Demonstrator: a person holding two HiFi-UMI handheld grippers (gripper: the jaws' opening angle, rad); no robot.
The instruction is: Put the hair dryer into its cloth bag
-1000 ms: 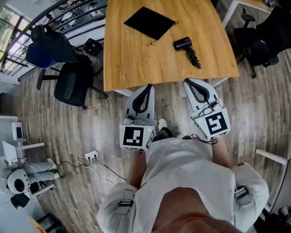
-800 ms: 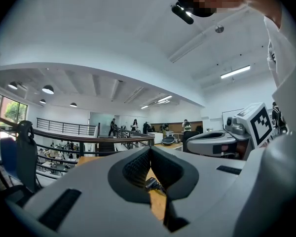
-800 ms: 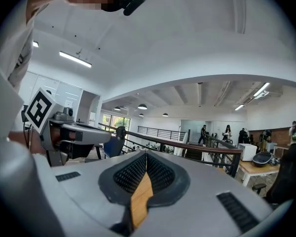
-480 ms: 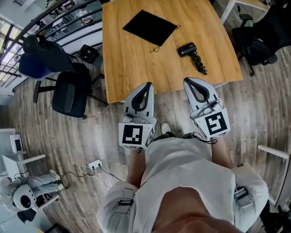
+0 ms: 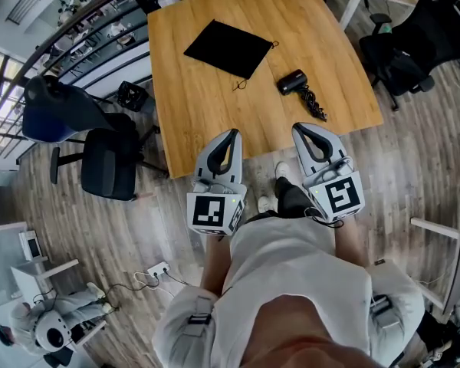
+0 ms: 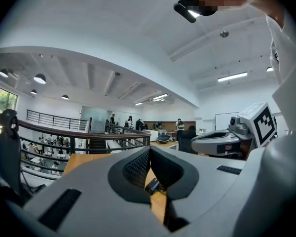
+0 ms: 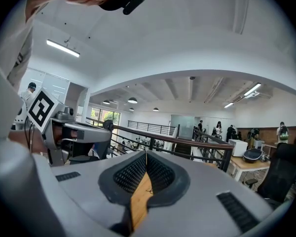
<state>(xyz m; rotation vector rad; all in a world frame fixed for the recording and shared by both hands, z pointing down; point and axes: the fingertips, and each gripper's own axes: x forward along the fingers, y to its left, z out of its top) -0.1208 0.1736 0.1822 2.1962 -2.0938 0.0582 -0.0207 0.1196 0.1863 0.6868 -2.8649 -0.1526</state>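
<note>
**Head view.** A wooden table fills the upper centre. The black cloth bag lies flat on it, toward the far side, with its drawstring trailing off at 5 o'clock. The hair dryer lies on the bare wood at 4 o'clock from the bag and apart from it. Its coiled cord runs on toward the table's near edge. The left claw and the right claw are held side by side at 6 o'clock from these things. Their tips point at 12 o'clock and overlap the near edge of the table in the picture. Neither claw touches the bag or the dryer. A black office chair stands on the floor at 9 o'clock from the table.

**Left gripper view.** The left claw has its jaws drawn together, tips meeting, with nothing gripped. Through the loop behind the tips, the hair dryer shows small on the wood, well ahead.

**Right gripper view.** The right claw is likewise closed tip to tip and empty. Only a strip of the table shows through its loop.
</note>
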